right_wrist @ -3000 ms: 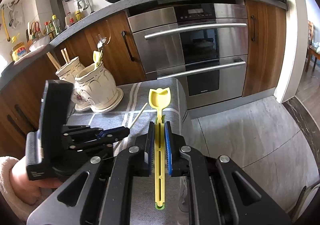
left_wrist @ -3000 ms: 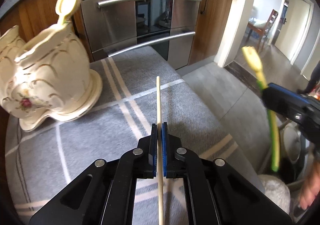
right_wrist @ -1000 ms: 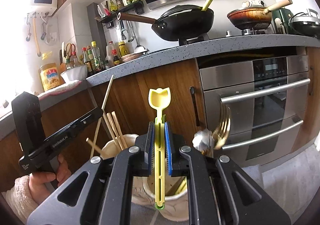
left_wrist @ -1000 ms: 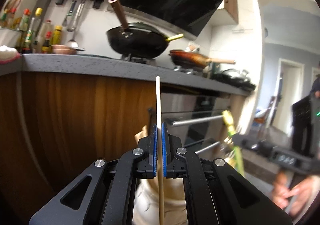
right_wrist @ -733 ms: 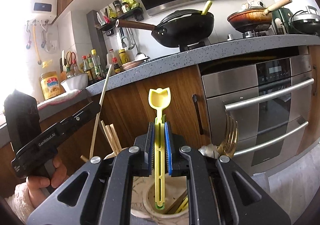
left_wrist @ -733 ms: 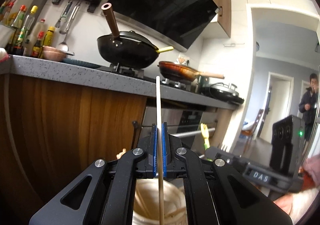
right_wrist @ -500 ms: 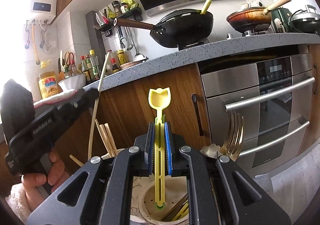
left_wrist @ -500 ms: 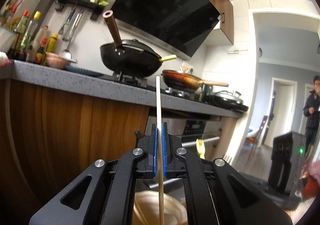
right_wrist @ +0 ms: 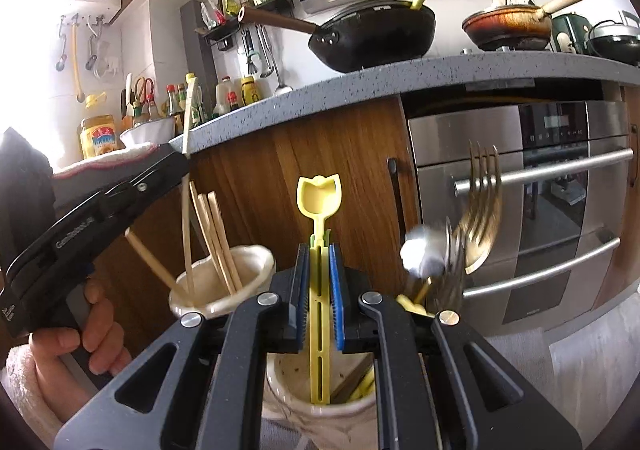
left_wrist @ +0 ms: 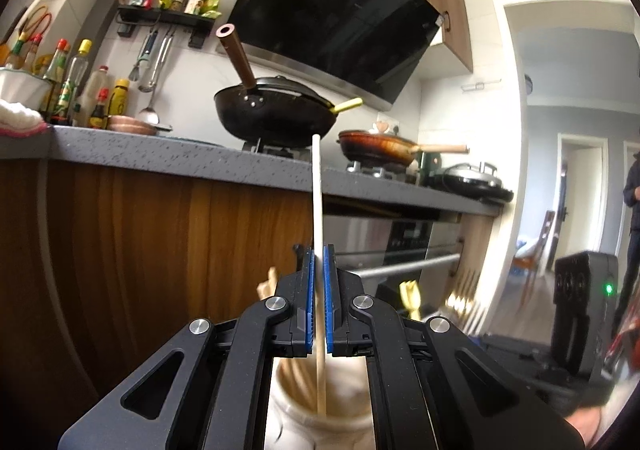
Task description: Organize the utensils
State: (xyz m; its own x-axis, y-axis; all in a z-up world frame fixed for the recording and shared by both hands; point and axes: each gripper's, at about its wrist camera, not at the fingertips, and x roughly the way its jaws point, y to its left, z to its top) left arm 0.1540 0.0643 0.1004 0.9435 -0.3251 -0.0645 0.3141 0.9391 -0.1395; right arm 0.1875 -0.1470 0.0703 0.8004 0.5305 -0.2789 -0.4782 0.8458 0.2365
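Note:
My left gripper (left_wrist: 318, 274) is shut on a pale wooden chopstick (left_wrist: 317, 185) held upright, its lower end inside a cream ceramic holder (left_wrist: 320, 414). In the right wrist view that holder (right_wrist: 224, 290) holds several chopsticks, and the left gripper (right_wrist: 182, 159) stands above it. My right gripper (right_wrist: 319, 270) is shut on a yellow tulip-shaped spoon (right_wrist: 319, 197), upright, its handle end inside a second cream holder (right_wrist: 320, 414). A gold fork (right_wrist: 480, 209) and other cutlery stand in that holder.
A wooden cabinet front (right_wrist: 304, 153) and a steel oven (right_wrist: 540, 185) stand behind the holders. The grey counter (left_wrist: 160, 153) above carries a black wok (left_wrist: 276, 109), pans and bottles. A person (left_wrist: 634, 201) stands in the doorway at right.
Both grippers have swung from level over the grey cloth to upright over the holders and lowered. The chopstick's end and the spoon's handle now reach into their holders.

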